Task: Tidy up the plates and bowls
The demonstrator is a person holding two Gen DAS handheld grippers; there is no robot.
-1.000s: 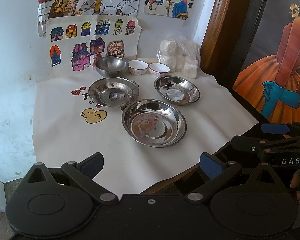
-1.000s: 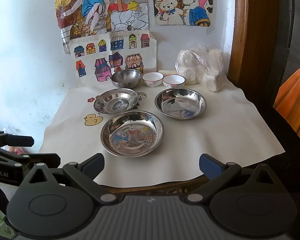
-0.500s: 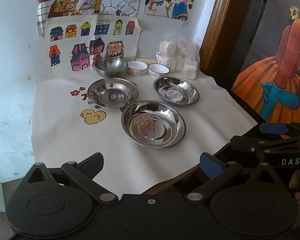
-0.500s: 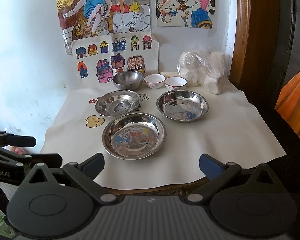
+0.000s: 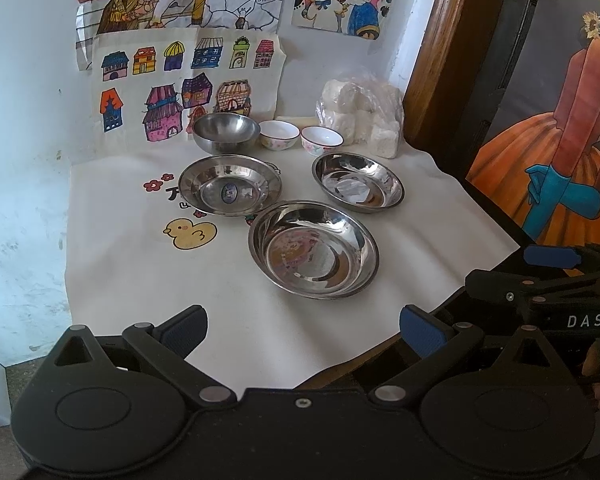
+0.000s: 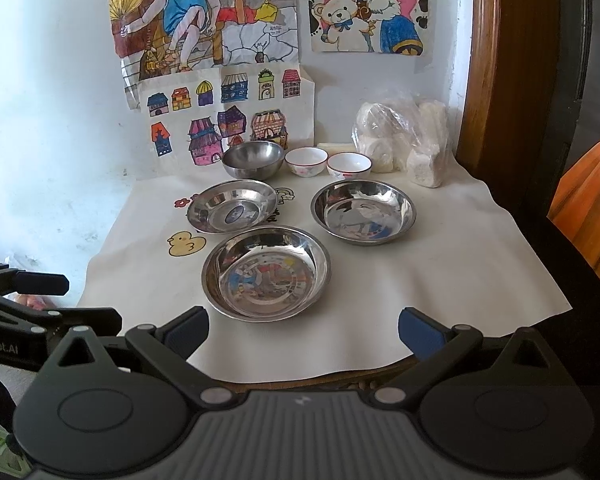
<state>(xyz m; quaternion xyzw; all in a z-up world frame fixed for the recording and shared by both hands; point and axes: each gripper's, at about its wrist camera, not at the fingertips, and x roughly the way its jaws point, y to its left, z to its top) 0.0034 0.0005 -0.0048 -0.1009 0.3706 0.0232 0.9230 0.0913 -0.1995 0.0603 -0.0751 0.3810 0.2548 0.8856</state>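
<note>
Left gripper (image 5: 303,322): hovering at the near table edge, jaws spread wide and carrying nothing.
Right gripper (image 6: 303,322): hanging back beside it, jaws likewise released and empty.
Steel plates: three are lying apart on the white cloth (image 6: 440,280), namely the near plate (image 6: 266,274), the left plate (image 6: 232,211) and the right plate (image 6: 363,212).
Bowls: a steel bowl (image 6: 253,159) and two small china bowls (image 6: 306,161) (image 6: 348,166) are standing in a row by the wall.
Handling: the steel is probably light, stiff and slippery, so the thin rim is looking like the place to pinch; the china is fragile.
Surroundings: a plastic bag (image 6: 404,140) of white lumps is sitting just beside the right china bowl, crowding that corner; its contents are hard to make out.
Obstruction: nothing is blocking the near plate.
</note>
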